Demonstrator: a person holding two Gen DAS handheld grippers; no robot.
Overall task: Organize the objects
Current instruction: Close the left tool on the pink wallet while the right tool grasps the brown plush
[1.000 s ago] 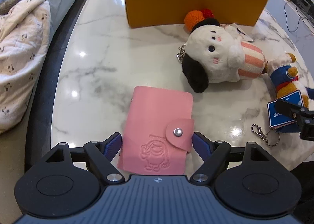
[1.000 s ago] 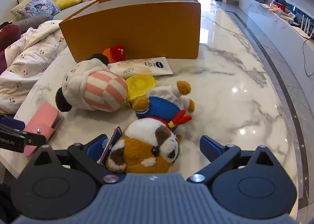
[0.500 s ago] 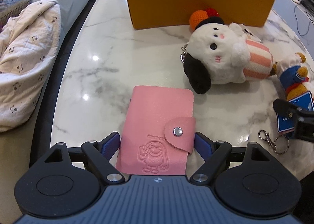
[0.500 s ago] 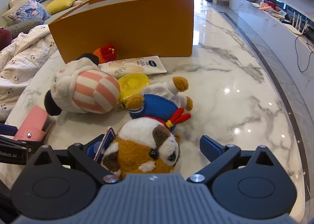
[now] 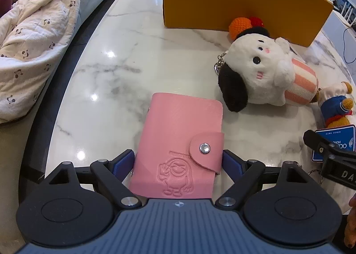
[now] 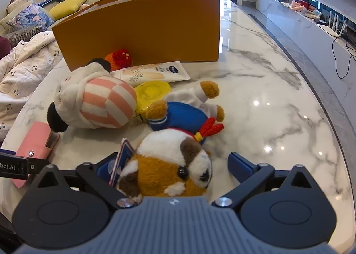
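Left gripper (image 5: 178, 160): we straddle the near end of the pink card holder (image 5: 180, 143), which lies flat on the marble table (image 5: 106, 71) near its edge. The jaws have just been opening wider, and the pads now stand just off both long edges of the holder. It's between the fingers but not clamped, so nothing is picked yet on this side.

Right gripper (image 6: 175, 165): fingers spread wide around the head of the brown-and-white dog plush (image 6: 171, 165), which lies on its side in a blue sailor top. The right pad is clearly off it. The left pad sits behind the plush's blue tag (image 6: 121, 160), so we cannot tell if it touches. No squeeze visible.

Further out: the white striped dog plush (image 5: 262, 71) on its side, with a yellow lid (image 6: 152, 91) and a cream tube (image 6: 153, 73) beside it, then a crochet ball (image 5: 240, 26) against the orange box (image 6: 142, 29).

Our read: the box is the likely drop target and nothing has gone in so far. Both hands need to close first.
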